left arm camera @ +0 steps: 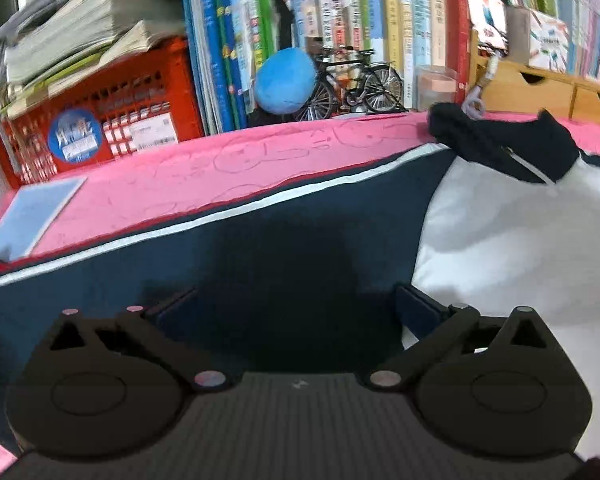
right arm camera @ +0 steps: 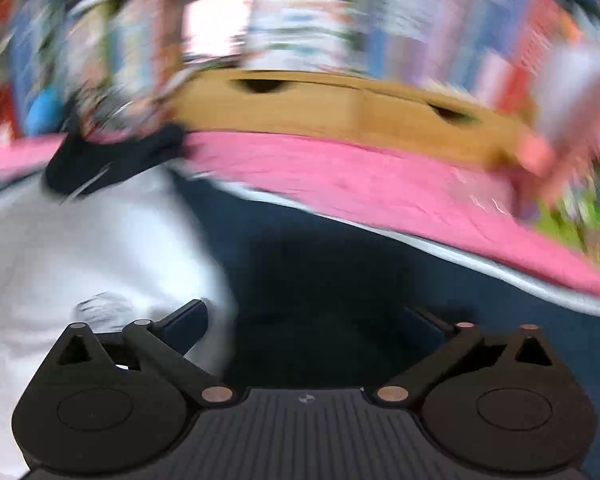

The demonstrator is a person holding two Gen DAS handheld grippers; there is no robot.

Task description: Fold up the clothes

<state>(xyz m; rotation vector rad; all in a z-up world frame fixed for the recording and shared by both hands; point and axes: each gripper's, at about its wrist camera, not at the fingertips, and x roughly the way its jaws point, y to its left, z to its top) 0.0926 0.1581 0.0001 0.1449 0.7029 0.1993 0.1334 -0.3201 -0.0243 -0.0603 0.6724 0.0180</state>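
A navy and white jacket (left arm camera: pixel 260 248) with a dark collar (left arm camera: pixel 500 140) lies spread on a pink quilted cover (left arm camera: pixel 220 168). Its navy sleeve, edged with white and red stripes, runs left. My left gripper (left arm camera: pixel 296 304) hangs just above that sleeve, its fingers wide apart with nothing between them. In the blurred right wrist view the same jacket (right arm camera: pixel 100 240) shows its white chest at left and navy sleeve at right. My right gripper (right arm camera: pixel 312 316) stands open above the seam between white and navy.
Behind the cover stand a red crate (left arm camera: pixel 100 120) topped with stacked papers, a row of books (left arm camera: pixel 340 20), a blue ball (left arm camera: pixel 286 80), a model bicycle (left arm camera: pixel 356 80) and wooden drawers (left arm camera: pixel 540 88). A light blue card (left arm camera: pixel 32 216) lies on the cover's left.
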